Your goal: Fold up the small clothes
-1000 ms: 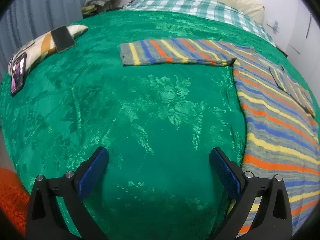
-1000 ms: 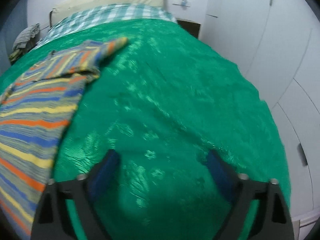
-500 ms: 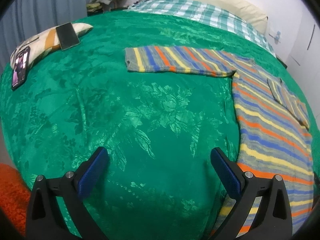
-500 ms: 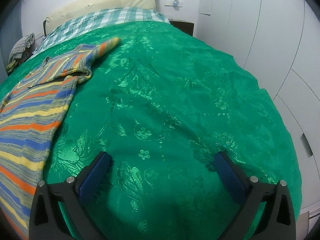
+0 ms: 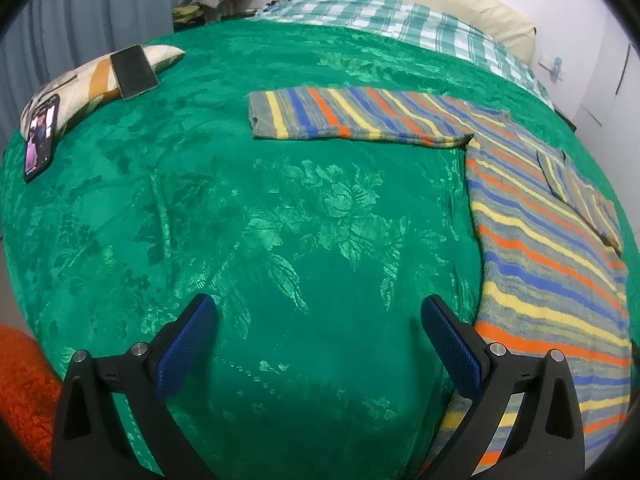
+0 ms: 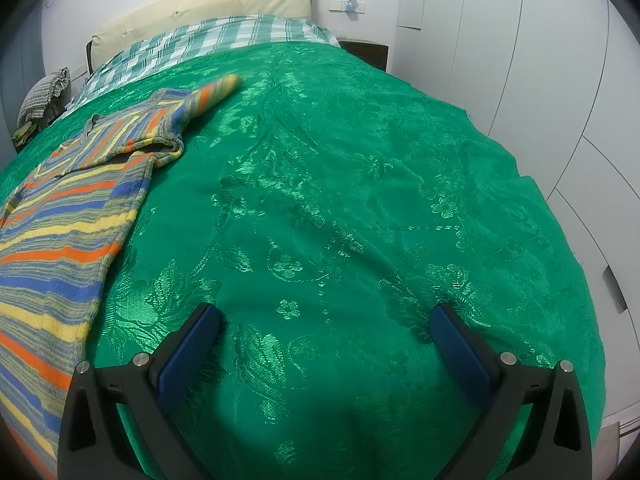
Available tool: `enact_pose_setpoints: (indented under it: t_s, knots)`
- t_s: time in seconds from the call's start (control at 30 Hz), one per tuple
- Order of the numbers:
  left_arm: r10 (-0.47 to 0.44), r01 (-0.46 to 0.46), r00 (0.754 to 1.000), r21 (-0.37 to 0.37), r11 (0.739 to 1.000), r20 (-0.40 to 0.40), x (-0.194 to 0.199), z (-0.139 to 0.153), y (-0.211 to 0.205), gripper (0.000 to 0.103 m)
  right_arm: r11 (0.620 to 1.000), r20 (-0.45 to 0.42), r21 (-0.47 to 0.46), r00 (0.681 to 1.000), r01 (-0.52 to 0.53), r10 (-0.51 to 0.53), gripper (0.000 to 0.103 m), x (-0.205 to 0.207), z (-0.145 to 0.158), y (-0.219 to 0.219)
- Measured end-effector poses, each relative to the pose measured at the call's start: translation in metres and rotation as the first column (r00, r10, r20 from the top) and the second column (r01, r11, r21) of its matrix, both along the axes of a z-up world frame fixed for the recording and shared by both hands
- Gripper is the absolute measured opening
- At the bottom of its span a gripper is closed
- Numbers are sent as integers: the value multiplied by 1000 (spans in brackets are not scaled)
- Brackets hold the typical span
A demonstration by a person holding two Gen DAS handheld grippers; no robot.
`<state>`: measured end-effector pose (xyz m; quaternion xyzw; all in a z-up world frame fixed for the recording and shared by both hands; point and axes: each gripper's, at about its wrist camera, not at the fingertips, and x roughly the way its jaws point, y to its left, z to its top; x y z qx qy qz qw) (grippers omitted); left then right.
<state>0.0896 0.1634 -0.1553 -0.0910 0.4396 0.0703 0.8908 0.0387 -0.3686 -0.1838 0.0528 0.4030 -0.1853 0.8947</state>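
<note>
My left gripper has its 2 blue-padded fingers spread wide, with nothing between them, only the green bedspread below. My right gripper is the same: the fingers stand far apart and hold nothing.

The striped sweater lies flat on the bedspread, to the right of my left gripper and to the left of my right one. Its hem is just beside the left gripper's right finger. 1 sleeve stretches out to the left across the bed. The other sleeve points toward the checkered sheet.

Far to the left I see a small pillow with 1 phone on it and a 2nd phone at its near end.
</note>
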Motion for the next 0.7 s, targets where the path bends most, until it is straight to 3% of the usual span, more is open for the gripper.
enact_pose_setpoints:
  t_s: [0.7]
  knots:
    - [-21,20,1000,-37,999,-21,0,1,4,102,1000,-2,-2,1000,1,-1,103,0,-1,0]
